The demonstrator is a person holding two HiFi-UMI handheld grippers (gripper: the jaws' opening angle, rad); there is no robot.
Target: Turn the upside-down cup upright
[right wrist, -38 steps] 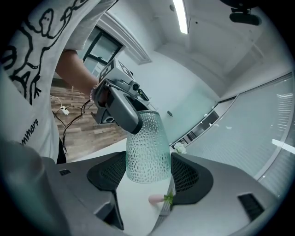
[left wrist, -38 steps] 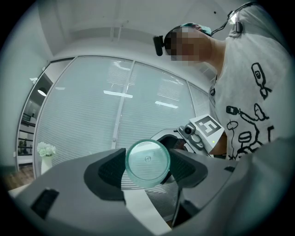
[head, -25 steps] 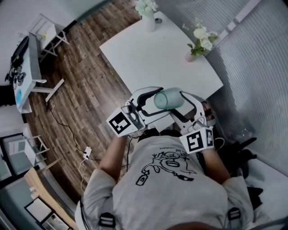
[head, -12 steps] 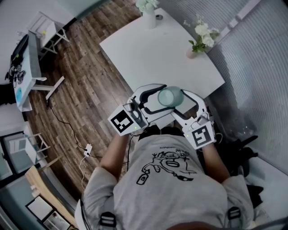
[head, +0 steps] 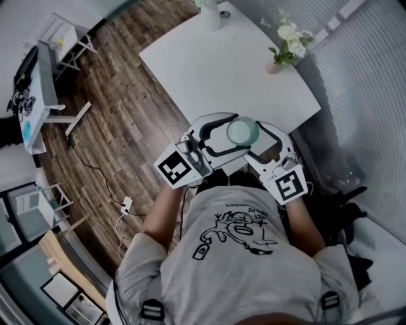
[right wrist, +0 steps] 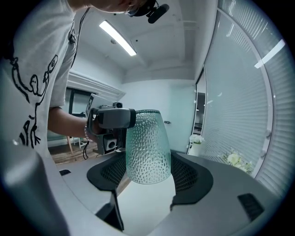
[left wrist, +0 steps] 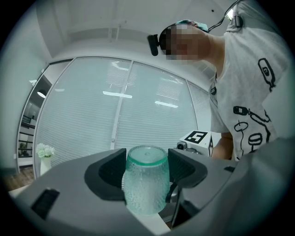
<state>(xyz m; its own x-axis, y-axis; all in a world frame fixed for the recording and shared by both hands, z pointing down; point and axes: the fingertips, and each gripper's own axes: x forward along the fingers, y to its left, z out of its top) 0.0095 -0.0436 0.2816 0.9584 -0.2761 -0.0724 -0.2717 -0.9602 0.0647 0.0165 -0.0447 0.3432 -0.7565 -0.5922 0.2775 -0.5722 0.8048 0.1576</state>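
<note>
The translucent teal dimpled cup (head: 243,132) hangs in the air above the near edge of the white square table (head: 216,70), roughly vertical. The left gripper (left wrist: 147,168) pinches its upper end and the right gripper (right wrist: 148,177) clasps its wider lower end. The top looks like the closed base, so the flip seems unfinished, with the setting-down left to do. Bare tabletop lies ahead. The small pink flower vase (head: 273,66) and the white flower vase (head: 210,18) stand well apart.

Dimpled pale-green translucent cup (head: 242,131), aloft, its axis roughly vertical.
</note>
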